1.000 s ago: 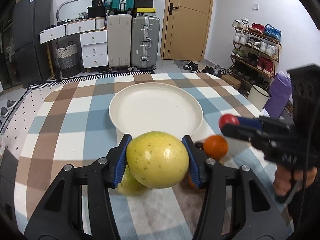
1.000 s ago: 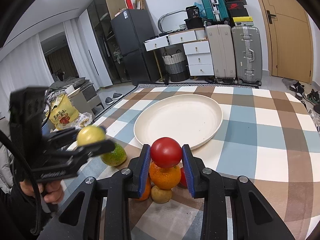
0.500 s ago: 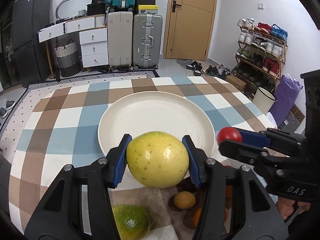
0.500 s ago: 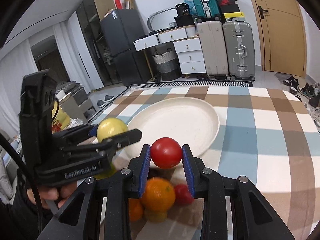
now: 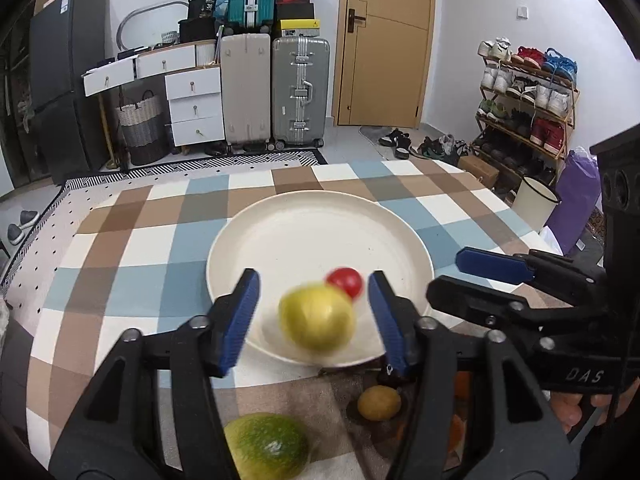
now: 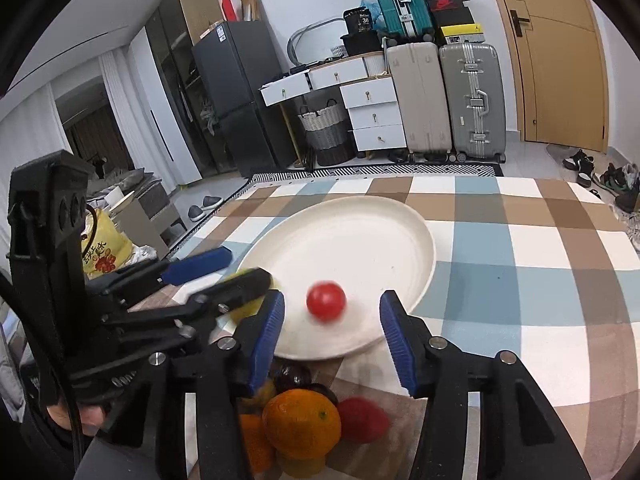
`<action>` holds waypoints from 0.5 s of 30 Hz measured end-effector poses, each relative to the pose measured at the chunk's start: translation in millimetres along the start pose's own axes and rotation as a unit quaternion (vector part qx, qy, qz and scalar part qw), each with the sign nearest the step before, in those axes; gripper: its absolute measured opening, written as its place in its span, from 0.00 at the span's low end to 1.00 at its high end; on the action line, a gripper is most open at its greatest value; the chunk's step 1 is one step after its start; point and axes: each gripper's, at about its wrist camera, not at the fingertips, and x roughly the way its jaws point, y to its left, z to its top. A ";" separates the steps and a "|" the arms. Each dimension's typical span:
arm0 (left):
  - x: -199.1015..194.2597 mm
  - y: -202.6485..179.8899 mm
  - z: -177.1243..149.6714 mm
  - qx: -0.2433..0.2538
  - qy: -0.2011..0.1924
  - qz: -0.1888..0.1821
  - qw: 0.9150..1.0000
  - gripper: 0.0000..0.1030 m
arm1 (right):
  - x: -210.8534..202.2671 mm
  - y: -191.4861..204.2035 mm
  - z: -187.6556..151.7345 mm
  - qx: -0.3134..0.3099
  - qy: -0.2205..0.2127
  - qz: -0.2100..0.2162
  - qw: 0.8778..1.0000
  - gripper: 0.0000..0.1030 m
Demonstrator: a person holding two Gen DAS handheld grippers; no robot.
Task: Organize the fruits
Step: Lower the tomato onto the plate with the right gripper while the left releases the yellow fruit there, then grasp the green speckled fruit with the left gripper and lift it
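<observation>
- Your left gripper (image 5: 312,316) has its jaws spread wide with nothing in them; the yellow fruit (image 5: 317,318) sits blurred between the blue pads, touching neither, over the near edge of the white plate (image 5: 304,220).
- Your right gripper (image 6: 332,332) is likewise wide open and empty; the small red tomato (image 6: 326,301) shows blurred in the gap, over the near part of the plate.
- In the left view the tomato lies just far-right of the yellow fruit, the two almost touching, so judge both as loose and possibly rolling.
- The remaining fruit lies near you, off the plate, on the checked surface (image 5: 132,248): a green fruit (image 5: 266,444) below your left jaws, a small brownish fruit (image 5: 379,403) to its right.
- Under your right jaws sits the heap with the orange (image 6: 302,424) and a red fruit (image 6: 362,420).
- The green fruit is nearer your left hand, the orange heap nearer your right; each lies back and below the jaws, so the next pick calls for drawing back and down.
</observation>
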 end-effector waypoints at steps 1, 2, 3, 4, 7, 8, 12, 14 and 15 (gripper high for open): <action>-7.8 3.8 -1.3 -0.002 -0.007 0.002 1.000 0.69 | -4.7 -1.2 -0.5 -0.001 -0.005 0.003 1.000 0.73; -16.2 6.8 -2.9 -0.001 -0.016 0.006 1.000 0.80 | -8.7 -1.5 -1.1 -0.002 -0.009 0.004 1.000 0.80; -21.7 8.2 -3.9 0.000 -0.021 0.009 1.000 0.83 | -13.6 -1.8 -1.7 -0.004 -0.015 0.006 1.000 0.87; -29.4 10.6 -5.3 0.001 -0.028 0.013 1.000 0.83 | -19.1 -1.6 -2.4 -0.008 -0.022 0.008 1.000 0.90; -46.5 18.3 -11.5 -0.001 -0.030 0.020 0.999 0.92 | -31.5 -1.2 -5.1 -0.014 -0.029 0.003 0.999 0.98; -54.1 22.7 -16.1 -0.006 -0.034 0.023 0.999 0.98 | -33.5 -1.3 -6.0 -0.015 -0.027 -0.001 1.000 0.99; -70.1 36.4 -33.4 -0.021 -0.028 0.023 0.999 0.99 | -39.0 -2.2 -11.4 -0.014 -0.020 -0.014 1.000 0.99; -74.1 41.5 -41.2 -0.024 -0.021 0.023 0.999 0.99 | -40.1 -2.0 -15.9 -0.019 -0.008 -0.018 1.000 0.99; -74.7 42.9 -45.7 -0.024 -0.016 0.023 0.999 0.99 | -41.4 -1.9 -19.0 -0.021 -0.007 -0.021 1.000 0.99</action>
